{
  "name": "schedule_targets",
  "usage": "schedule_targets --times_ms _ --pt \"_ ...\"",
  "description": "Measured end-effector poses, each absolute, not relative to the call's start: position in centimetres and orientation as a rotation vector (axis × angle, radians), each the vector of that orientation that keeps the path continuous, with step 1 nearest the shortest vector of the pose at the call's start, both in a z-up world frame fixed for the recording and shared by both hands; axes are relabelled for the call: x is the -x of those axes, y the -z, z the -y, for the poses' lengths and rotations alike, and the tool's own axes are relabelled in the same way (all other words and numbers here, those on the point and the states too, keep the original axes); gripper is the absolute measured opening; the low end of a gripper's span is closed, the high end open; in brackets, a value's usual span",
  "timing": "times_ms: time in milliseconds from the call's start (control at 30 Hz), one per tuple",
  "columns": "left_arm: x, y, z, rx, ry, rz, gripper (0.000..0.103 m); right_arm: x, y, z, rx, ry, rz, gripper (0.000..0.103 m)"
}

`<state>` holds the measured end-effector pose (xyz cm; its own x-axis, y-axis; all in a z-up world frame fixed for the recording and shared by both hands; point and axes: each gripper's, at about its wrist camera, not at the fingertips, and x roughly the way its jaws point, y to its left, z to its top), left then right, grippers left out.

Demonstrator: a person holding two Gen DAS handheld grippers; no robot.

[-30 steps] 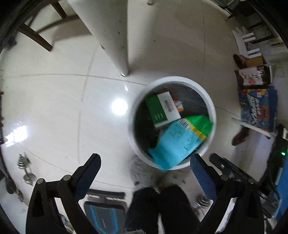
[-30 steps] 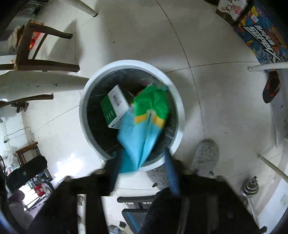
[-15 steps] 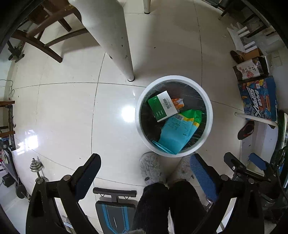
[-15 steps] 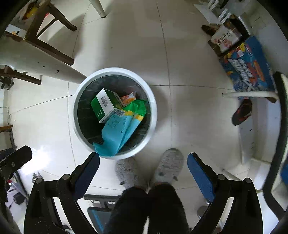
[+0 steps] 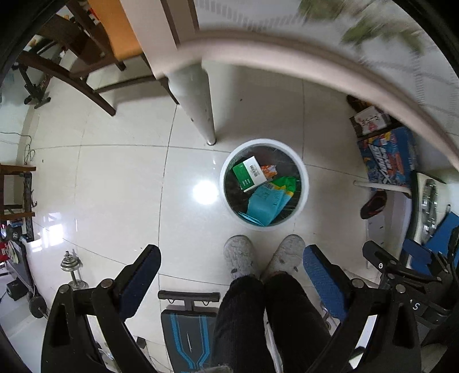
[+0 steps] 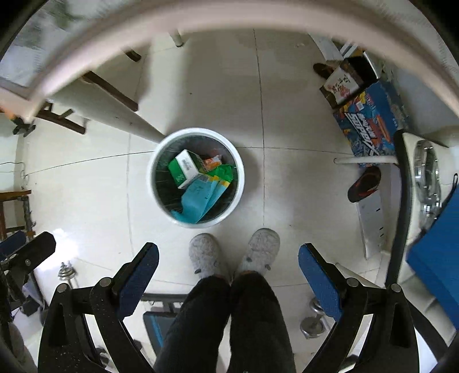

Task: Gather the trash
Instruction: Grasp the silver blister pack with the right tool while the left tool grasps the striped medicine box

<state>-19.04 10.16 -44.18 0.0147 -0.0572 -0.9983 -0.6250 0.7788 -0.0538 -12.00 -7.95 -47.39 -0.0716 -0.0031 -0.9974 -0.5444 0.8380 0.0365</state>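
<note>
A round white trash bin (image 5: 304, 189) (image 6: 239, 183) stands on the tiled floor, far below both grippers. Inside lie a teal and green snack bag (image 5: 265, 200) (image 6: 200, 198), a green and white carton (image 5: 248, 173) (image 6: 185, 167) and a small orange wrapper (image 5: 269, 170) (image 6: 212, 162). My left gripper (image 5: 231, 275) is open and empty, high above the floor. My right gripper (image 6: 228, 272) is open and empty too, at about the same height.
The table's white rim (image 5: 287, 61) (image 6: 200, 20) arcs across the top of both views, blurred; its leg (image 5: 200, 106) stands beside the bin. The person's slippered feet (image 5: 264, 255) stand in front of the bin. Boxes (image 5: 387, 155) at right, chair (image 5: 71, 66) at left, dumbbells (image 5: 71, 269).
The right gripper opened and let go of the snack bag, which dropped into the bin. Both grippers rose well above the bin, up to the table's edge.
</note>
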Motion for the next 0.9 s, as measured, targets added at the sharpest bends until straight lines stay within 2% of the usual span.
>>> schedule_targets --times_ms 300,533,667,900 --pt "20.0 32.3 -10.6 0.551 -0.473 -1.455 0.101 12.6 33.3 7.8 0.337 -0.517 -1.585 0.099" --pt "15.0 24.4 -11.6 0.484 -0.482 -1.322 0.101 8.0 23.1 8.4 0.143 -0.491 -1.503 0.099" --pt "9.2 22.3 -12.1 0.455 -0.486 -1.268 0.101 1.4 18.5 10.2 0.089 -0.415 -1.416 0.099" --pt "-2.5 23.2 -12.9 0.494 -0.528 -1.267 0.101 -13.3 16.5 14.1 0.115 -0.295 -1.365 0.099"
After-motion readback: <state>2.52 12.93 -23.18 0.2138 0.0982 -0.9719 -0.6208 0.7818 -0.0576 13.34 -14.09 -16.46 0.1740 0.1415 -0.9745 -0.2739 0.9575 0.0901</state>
